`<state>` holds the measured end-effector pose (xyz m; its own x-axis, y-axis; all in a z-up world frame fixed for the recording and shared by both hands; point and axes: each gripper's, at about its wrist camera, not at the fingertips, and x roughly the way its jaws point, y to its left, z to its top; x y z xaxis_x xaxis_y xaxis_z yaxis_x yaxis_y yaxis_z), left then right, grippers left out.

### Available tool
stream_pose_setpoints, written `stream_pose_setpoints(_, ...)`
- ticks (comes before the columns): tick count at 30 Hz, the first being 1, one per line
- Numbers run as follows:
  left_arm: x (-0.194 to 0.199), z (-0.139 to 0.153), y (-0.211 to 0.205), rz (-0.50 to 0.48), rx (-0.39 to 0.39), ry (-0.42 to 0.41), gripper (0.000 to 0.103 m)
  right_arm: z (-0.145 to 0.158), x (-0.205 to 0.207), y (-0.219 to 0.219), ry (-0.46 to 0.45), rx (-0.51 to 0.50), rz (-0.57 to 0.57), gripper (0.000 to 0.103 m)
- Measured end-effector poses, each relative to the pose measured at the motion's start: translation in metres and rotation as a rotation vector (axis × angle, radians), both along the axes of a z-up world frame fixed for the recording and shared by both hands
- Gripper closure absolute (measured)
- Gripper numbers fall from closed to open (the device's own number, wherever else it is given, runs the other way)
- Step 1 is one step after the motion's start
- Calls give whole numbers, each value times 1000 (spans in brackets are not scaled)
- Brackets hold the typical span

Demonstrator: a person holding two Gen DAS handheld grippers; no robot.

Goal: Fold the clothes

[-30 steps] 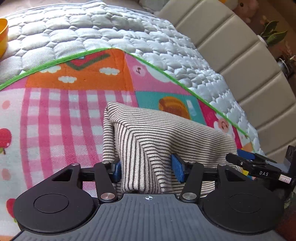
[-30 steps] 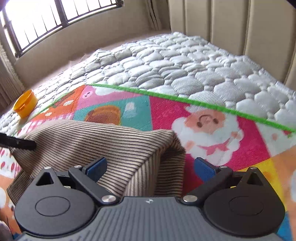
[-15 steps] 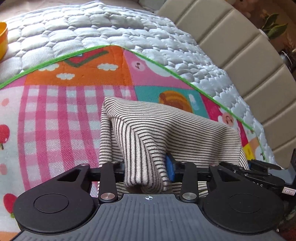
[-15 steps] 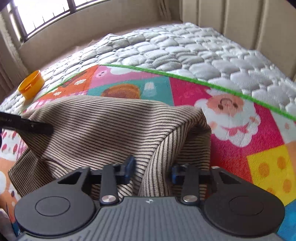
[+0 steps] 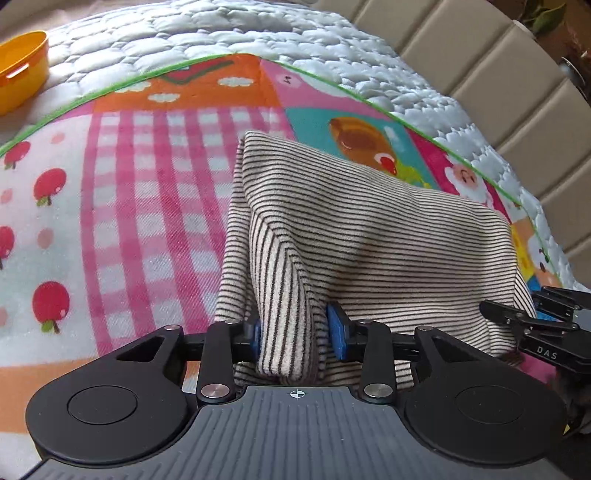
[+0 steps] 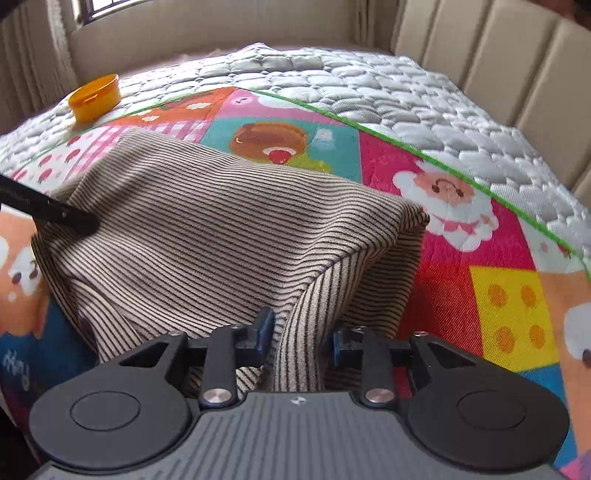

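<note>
Both wrist views look steeply down, close, sharing the striped garment [image 5: 369,240].

Quilted bed [image 6: 369,85], padded beige wall [image 6: 498,48], daylit window [image 6: 103,5]

The right gripper [image 6: 300,338] pinches a fold of striped garment [image 6: 229,229] — jaws opening — over the colourful mat [image 6: 461,295].

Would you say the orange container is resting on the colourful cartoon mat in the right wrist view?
No, the orange container sits on the grey quilted cover, just beyond the cartoon mat's green edge.
</note>
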<state>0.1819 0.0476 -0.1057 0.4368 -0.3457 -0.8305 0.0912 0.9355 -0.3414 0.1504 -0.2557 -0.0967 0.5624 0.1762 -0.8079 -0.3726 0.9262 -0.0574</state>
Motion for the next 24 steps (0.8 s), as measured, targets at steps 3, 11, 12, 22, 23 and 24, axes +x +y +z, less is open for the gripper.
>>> stream_pose_setpoints(3, -5, 13, 1, -10, 38, -44, 58, 8, -1, -12, 10, 67, -63, 58)
stream_pose_setpoints(11, -34, 41, 13, 101, -7, -113, 31, 18, 1, -38, 8, 158, -178, 21)
stream_pose_setpoints(12, -39, 44, 14, 108, -57, -108, 27, 20, 0, -39, 0, 164, -177, 20)
stream_pose_setpoints(22, -38, -3, -24, 4, -305, 183, 21, 22, 3, -31, -41, 121, -161, 3)
stream_pose_setpoints(23, -36, -9, -25, 7, -309, 195, 22, 23, 4, -32, -49, 120, -168, 3)
stream_pose_setpoints(24, -33, -13, -25, 11, -313, 206, 23, 24, 5, -33, -54, 126, -179, 3)
